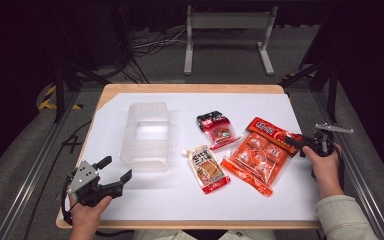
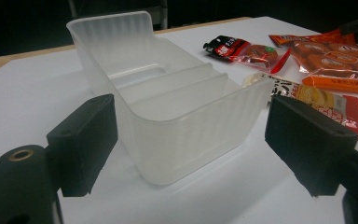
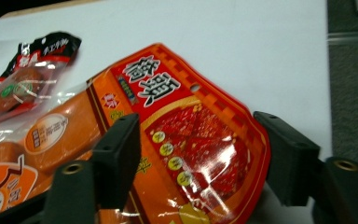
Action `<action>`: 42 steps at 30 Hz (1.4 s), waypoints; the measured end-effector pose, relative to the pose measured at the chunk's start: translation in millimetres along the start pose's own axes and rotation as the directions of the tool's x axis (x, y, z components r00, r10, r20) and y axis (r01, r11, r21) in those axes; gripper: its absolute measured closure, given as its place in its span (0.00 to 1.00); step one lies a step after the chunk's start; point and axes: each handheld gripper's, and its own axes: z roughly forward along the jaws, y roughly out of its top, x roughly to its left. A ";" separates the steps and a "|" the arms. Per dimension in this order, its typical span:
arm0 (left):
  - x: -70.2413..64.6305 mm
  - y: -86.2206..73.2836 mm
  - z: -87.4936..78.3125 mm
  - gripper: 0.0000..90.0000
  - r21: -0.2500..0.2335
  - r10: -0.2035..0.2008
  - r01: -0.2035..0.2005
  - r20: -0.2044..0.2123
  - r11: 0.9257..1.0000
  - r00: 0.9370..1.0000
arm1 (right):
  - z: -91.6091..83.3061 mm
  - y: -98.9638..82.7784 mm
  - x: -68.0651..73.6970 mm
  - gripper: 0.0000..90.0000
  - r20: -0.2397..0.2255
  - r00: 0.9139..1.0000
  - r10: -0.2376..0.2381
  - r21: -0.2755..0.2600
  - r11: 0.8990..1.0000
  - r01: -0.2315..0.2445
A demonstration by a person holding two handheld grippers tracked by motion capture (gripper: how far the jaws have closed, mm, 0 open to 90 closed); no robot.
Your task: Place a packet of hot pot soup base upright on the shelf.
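Note:
A translucent plastic container [image 1: 145, 162] with inner dividers lies on the white sheet at left centre. My left gripper [image 1: 116, 168] rests near the front left, open, its jaws pointing at the container's near end wall [image 2: 191, 126] with a gap between them. An orange and red snack packet [image 1: 260, 155] lies at the right. My right gripper [image 1: 295, 142] comes in from the right edge. In the right gripper view its jaws stand apart on either side of the packet's red top end [image 3: 186, 130], and the pads do not press on it.
A small red and black snack pack [image 1: 217, 129] and a beige sauce pouch with a red end [image 1: 207, 167] lie between the container and the orange packet. The wooden table edge [image 1: 190, 88] runs along the back. Metal frame rails flank the table.

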 end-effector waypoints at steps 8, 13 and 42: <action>-0.1 -0.2 0.6 0.20 0.004 -0.002 0.002 -0.001 1.000 1.000 | 2.7 -2.7 -3.3 0.57 0.016 1.000 0.000 0.052 0.999 -0.001; -0.3 0.0 0.4 0.20 0.005 0.001 -0.001 -0.004 1.000 1.000 | 3.1 -3.8 -6.9 0.70 0.030 0.999 0.020 0.060 0.998 -0.022; -4.9 3.8 -1.7 0.16 -0.014 0.023 -0.022 0.014 1.000 1.000 | -22.3 5.7 13.1 1.00 0.051 0.993 -0.105 -0.057 0.993 0.108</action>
